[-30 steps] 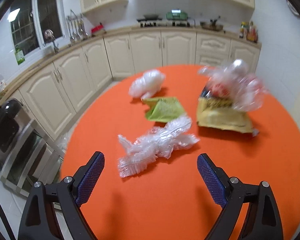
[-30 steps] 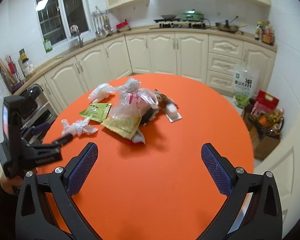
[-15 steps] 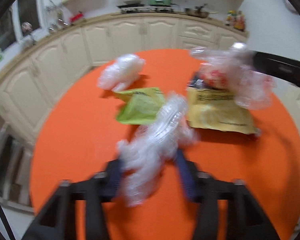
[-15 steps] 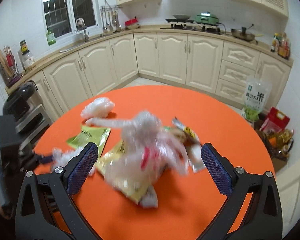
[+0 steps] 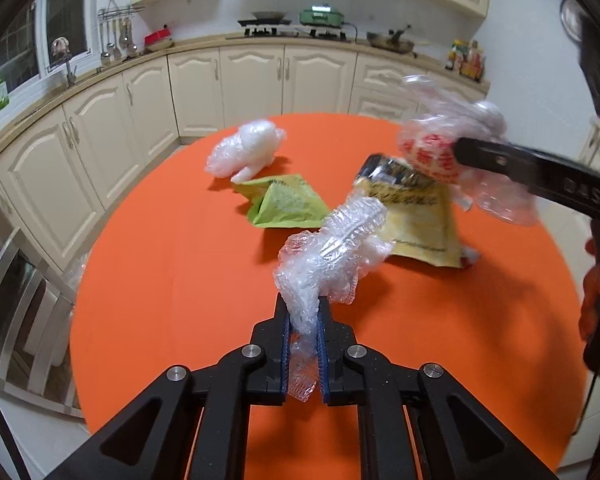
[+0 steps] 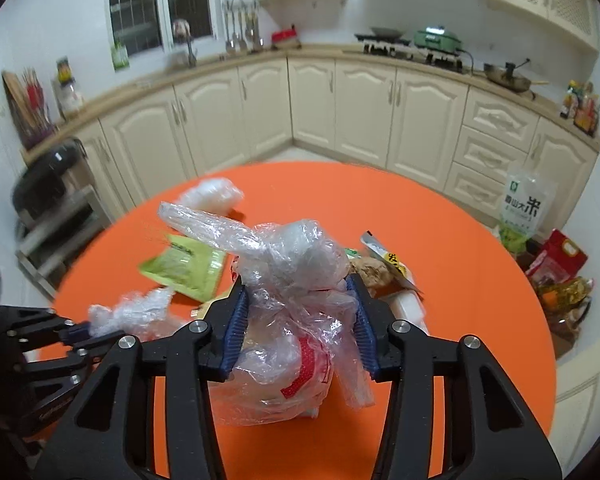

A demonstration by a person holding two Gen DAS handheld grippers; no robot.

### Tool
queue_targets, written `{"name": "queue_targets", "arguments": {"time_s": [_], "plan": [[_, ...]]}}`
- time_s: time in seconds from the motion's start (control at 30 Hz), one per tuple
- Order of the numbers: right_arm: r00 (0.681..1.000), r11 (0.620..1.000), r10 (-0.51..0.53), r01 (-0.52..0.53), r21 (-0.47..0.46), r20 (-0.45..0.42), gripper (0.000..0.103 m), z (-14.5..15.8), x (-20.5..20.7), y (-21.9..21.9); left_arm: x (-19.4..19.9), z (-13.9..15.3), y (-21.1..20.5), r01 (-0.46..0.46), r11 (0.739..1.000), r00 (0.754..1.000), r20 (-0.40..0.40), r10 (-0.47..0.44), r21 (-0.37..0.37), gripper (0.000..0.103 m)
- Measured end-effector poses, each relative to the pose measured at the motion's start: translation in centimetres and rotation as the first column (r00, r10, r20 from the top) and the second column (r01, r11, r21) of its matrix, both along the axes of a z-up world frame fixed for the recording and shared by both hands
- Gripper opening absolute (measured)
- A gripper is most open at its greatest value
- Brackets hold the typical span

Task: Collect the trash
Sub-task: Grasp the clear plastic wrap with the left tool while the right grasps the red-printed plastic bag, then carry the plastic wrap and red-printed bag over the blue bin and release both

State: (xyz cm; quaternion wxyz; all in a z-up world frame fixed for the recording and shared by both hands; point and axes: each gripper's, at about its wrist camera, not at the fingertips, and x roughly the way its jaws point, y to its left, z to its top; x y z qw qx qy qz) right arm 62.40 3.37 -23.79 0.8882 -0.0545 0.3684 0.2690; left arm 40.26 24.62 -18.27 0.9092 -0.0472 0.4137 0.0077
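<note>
My left gripper (image 5: pixel 303 312) is shut on a crumpled clear plastic wrap (image 5: pixel 332 248) and holds it just above the round orange table (image 5: pixel 172 280). My right gripper (image 6: pixel 300 292) is shut on a clear plastic bag with red print (image 6: pixel 288 304); the bag also shows in the left wrist view (image 5: pixel 452 148). A green packet (image 5: pixel 288 204), a white plastic wad (image 5: pixel 246 148) and a yellow packet (image 5: pixel 420 220) lie on the table. My left gripper shows at the left of the right wrist view (image 6: pixel 80 330).
Cream kitchen cabinets (image 6: pixel 364 112) curve behind the table. A small oven (image 6: pixel 60 208) stands at the left. A rice bag (image 6: pixel 524 208) and red packages (image 6: pixel 560 256) sit on the floor at the right. More wrappers (image 6: pixel 384 268) lie behind the held bag.
Both grippers went from open to shut. The left one closed on the clear wrap and the right one moved in over the pile and closed on the plastic bag.
</note>
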Motion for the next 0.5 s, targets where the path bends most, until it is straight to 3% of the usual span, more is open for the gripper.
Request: {"name": "queue_targets", "arguments": {"time_s": [0.3,0.5], "plan": [[0.996,0.988,-0.069,0.061,0.143,0.054,0.045,3.9,-7.6,-8.4,-5.5,5.6,-5.2,0.046,0.999,0.992,0.121,-0.047,0.017,0.007],[0.986,0.972,-0.155,0.139,0.191,0.069,0.045,4.8,-13.4,-15.5,-8.2,8.2,-12.3,0.131,0.989,0.975,0.172,-0.142,0.073,0.007]]}}
